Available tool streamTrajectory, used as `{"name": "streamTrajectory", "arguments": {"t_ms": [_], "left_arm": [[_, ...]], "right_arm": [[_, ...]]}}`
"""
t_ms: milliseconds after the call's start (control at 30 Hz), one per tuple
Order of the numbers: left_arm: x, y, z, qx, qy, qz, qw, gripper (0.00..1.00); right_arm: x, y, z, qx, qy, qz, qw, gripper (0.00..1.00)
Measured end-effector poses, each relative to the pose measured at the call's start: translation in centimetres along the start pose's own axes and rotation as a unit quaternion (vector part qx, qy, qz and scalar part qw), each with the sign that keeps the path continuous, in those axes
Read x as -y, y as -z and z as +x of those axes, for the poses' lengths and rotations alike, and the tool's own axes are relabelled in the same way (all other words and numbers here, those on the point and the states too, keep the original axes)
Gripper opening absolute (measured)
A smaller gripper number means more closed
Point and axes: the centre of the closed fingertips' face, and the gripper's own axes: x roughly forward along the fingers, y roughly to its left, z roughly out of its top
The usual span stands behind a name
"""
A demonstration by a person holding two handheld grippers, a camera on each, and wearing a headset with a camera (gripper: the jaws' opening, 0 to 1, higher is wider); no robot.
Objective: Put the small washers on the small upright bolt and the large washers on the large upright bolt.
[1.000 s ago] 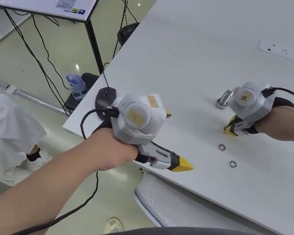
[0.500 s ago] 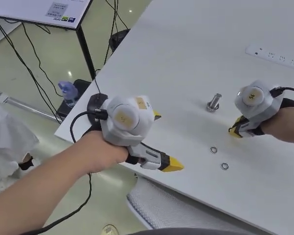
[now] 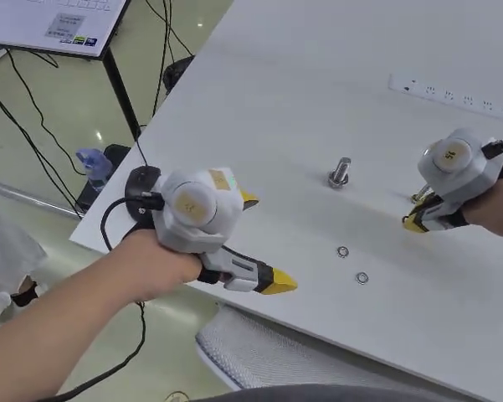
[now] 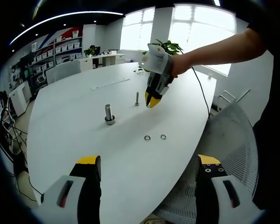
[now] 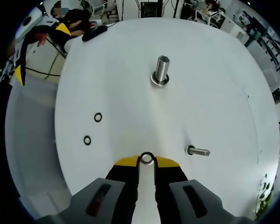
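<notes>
Over table (image 5: 214, 84), right hand-held gripper (image 5: 146, 163) pinches washer (image 5: 146, 154); left hand-held gripper (image 4: 147, 160) wide open.

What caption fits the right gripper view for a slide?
Right gripper shut on a washer near the small bolt; large bolt and two loose washers beyond.

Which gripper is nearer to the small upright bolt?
Right. The right gripper, holding a washer, is just beside the small upright bolt; the left gripper hovers open at the table edge, far off.
</notes>
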Motion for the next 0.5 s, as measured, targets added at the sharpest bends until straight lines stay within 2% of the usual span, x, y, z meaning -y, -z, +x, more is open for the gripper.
{"name": "streamTrajectory", "arguments": {"t_ms": [200,500], "left_arm": [[-0.1,-0.2,0.1,-0.001,-0.001,0.001,1.0000,0.83],[-0.3,0.1,-0.1,-0.005,-0.001,-0.001,1.0000,0.84]], "right_arm": [[1.3,1.4,-0.9,-0.004,0.010,0.009,0.9999,0.12],[3.9,1.8,-2.1,0.001,0.028,0.021,0.9994,0.12]]}}
